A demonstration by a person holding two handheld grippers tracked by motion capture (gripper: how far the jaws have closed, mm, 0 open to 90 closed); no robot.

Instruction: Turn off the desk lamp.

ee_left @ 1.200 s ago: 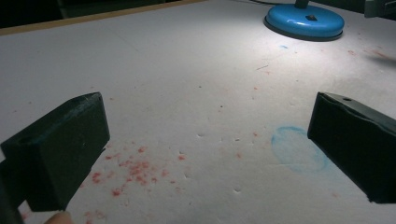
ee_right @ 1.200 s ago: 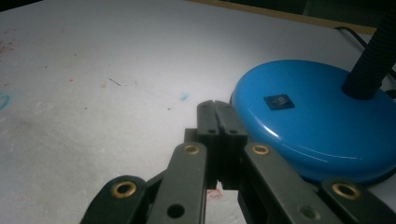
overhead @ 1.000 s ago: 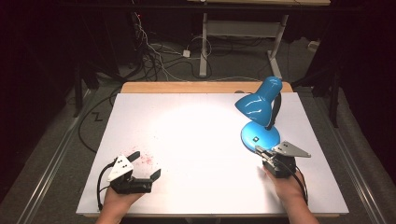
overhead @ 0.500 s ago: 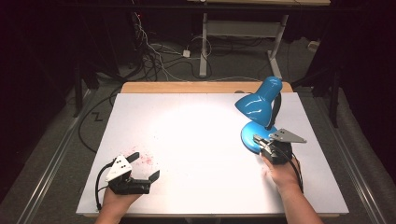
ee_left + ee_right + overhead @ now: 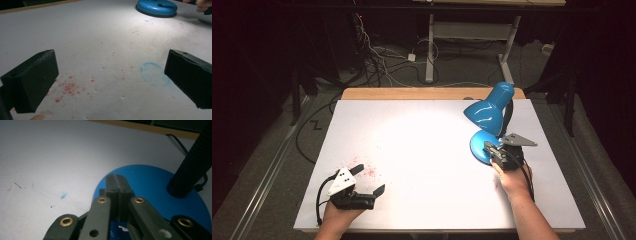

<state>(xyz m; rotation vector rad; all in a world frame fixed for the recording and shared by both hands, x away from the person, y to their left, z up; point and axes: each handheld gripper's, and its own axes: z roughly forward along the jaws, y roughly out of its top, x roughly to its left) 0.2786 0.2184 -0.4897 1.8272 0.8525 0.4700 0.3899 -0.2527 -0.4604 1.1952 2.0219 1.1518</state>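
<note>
The right hand-held gripper (image 5: 117,185) hovers over the lamp's round base, jaws pressed together on nothing. One white desk (image 5: 422,150) carries one blue lamp (image 5: 489,112) at its far right; its shade hides part of the neck. The left hand-held gripper (image 5: 369,180) gapes wide, empty.

No legible text, label, brand, number or sign appears on any surface in the high view or either gripper view.

Blue lamp (image 5: 490,117) (black neck), white table (image 5: 422,150) speckled red.
</note>
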